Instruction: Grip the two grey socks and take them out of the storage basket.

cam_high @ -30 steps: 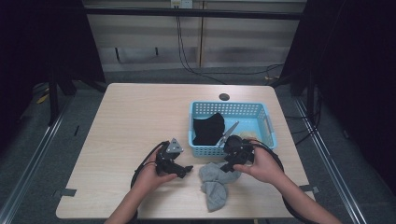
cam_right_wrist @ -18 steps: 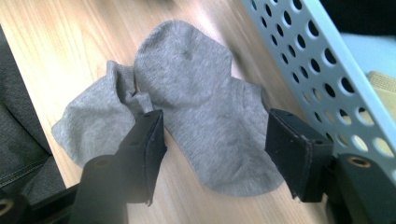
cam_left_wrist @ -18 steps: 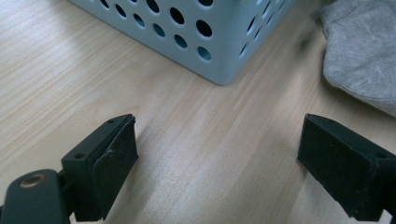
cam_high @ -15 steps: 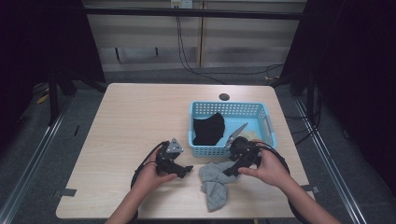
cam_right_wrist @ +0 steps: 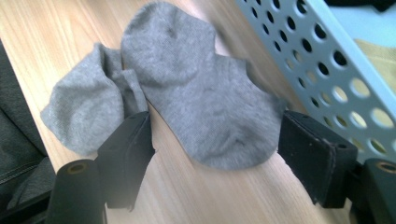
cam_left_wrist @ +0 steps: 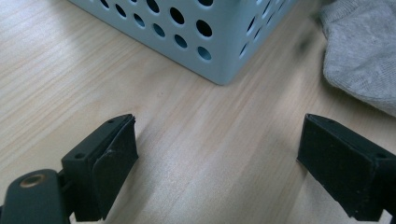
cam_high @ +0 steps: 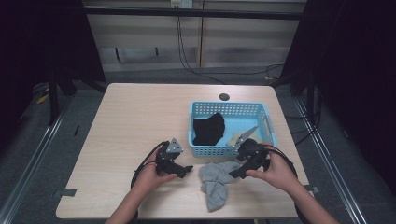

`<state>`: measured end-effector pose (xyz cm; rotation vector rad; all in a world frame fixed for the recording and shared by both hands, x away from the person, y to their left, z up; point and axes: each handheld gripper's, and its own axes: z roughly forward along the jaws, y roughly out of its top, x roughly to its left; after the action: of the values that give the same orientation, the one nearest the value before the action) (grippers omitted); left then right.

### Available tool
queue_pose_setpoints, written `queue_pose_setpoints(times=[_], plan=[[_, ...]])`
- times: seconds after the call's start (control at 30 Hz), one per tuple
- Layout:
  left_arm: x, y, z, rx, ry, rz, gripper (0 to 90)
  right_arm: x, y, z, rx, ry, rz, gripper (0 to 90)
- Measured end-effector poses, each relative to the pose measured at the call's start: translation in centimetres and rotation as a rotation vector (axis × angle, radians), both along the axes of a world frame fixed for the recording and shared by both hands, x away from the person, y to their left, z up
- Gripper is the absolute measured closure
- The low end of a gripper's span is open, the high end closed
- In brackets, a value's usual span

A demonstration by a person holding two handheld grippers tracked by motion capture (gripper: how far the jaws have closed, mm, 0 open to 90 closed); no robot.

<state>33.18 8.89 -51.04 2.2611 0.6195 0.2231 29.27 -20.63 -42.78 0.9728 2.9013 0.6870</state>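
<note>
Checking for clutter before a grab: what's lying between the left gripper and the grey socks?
Nothing: in the high view, bare table separates the left gripper from the grey socks.

We see the black left gripper (cam_high: 180, 169) topped by a grey triangular plate, the black right gripper (cam_high: 237, 173), looped black cables, bare forearms
</note>
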Motion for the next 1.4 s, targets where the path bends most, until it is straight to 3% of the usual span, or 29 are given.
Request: queue_pose_setpoints(times=[0.77, 1.27, 1.4], plan=[[0.0, 0.0, 0.0, 0.001, -0.001, -0.001, 11.1, -1.5, -3.4, -2.0, 0.043, -0.010, -0.042, 25.9], [0.0, 0.0, 0.0, -0.002, -0.002, 0.006, 11.1, -2.4, -5.4, -4.0, 0.066, -0.062, -0.053, 25.3], [0.0, 0.0, 0.0, -0.003, -0.002, 0.007, 11.1, -2.5, -6.0, -4.6, 0.066, -0.097, -0.046, 24.4]])
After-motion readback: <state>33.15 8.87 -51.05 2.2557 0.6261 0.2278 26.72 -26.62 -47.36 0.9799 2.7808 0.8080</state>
